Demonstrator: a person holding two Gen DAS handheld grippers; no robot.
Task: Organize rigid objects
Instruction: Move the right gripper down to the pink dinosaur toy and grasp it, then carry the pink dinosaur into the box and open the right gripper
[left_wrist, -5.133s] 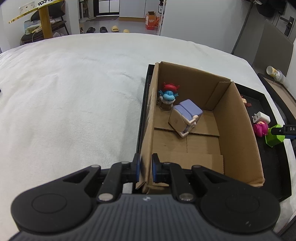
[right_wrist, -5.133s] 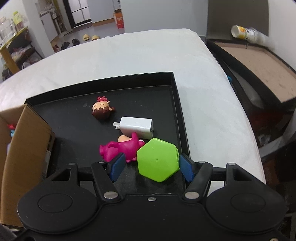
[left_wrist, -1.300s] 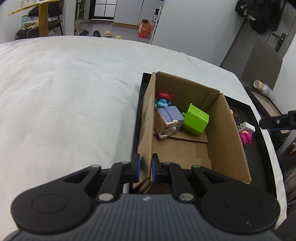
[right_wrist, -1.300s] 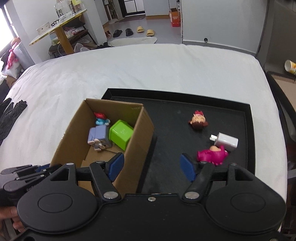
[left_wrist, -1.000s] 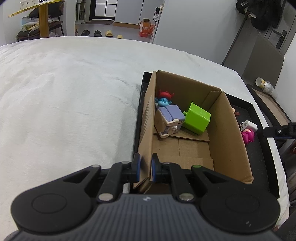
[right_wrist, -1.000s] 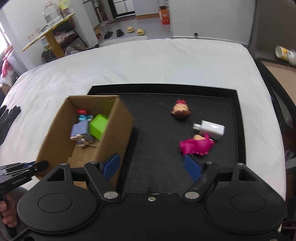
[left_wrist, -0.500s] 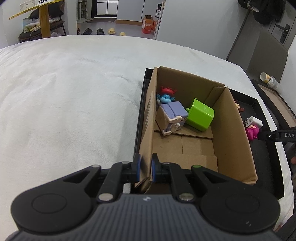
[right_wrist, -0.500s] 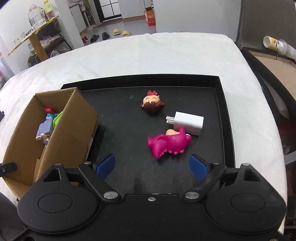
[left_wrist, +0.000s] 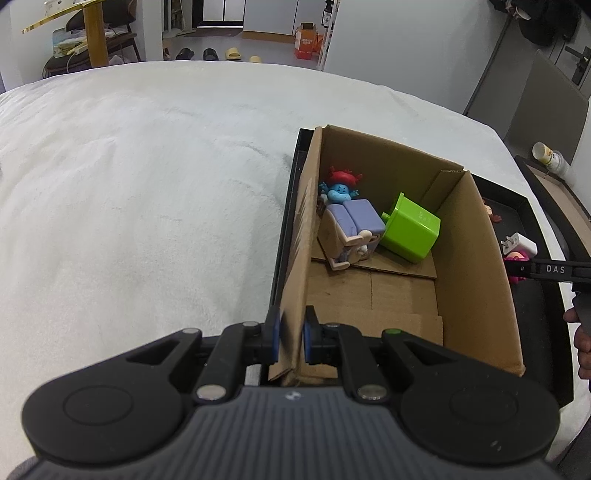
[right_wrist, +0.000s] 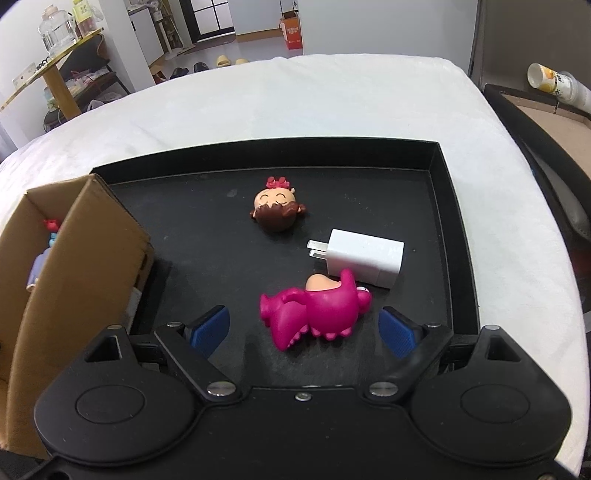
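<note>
My left gripper (left_wrist: 290, 339) is shut on the near left wall of the cardboard box (left_wrist: 476, 266), which stands at the left of the black tray (right_wrist: 448, 221). In the box lie a green block (left_wrist: 412, 229), a purple-topped toy (left_wrist: 351, 230) and a blue figure with red hair (left_wrist: 341, 184). My right gripper (right_wrist: 303, 330) is open, low over the tray, its fingers either side of a pink dinosaur toy (right_wrist: 317, 308). A white charger (right_wrist: 364, 256) touches the dinosaur. A brown-haired doll head (right_wrist: 277, 208) lies farther back.
The tray sits on a white bed cover (left_wrist: 147, 184). A dark side table with a paper cup (right_wrist: 554, 83) stands to the right. The box (right_wrist: 70, 266) stands left of my right gripper.
The green block went from my right gripper into the box. My right gripper then swung back over the tray, opened wide and came down around the pink dinosaur. The left gripper kept hold of the box.
</note>
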